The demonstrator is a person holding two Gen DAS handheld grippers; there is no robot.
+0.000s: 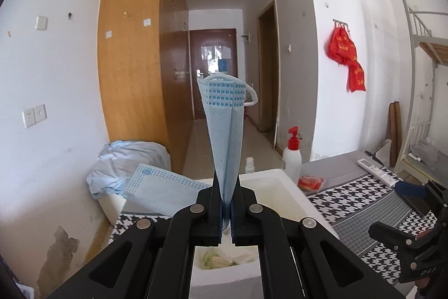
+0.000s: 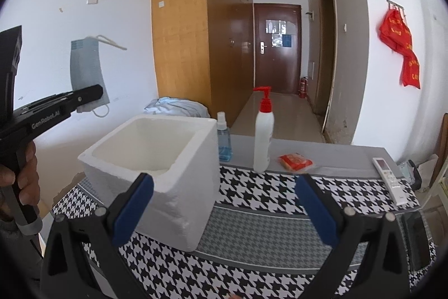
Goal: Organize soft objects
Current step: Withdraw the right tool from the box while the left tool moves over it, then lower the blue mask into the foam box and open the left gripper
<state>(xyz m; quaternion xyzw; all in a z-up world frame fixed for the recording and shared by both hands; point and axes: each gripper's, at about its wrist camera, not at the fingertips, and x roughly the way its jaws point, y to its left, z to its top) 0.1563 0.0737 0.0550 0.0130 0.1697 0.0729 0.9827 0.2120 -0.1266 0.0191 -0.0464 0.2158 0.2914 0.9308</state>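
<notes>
Left gripper [image 1: 227, 210] jaws clamped on a mask [image 1: 224, 131] held up above the box [image 2: 156, 159], right gripper [image 2: 224, 203] jaws wide apart, so next I'd guess lower and drop it in.

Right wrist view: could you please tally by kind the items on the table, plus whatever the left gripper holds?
Bottles: 2 (pump bottle, spray bottle)
Foam box: 1
Red packet: 1
Remote control: 1
Black flat device: 1
Face mask, clamped in the left gripper: 1
Total: 7
</notes>
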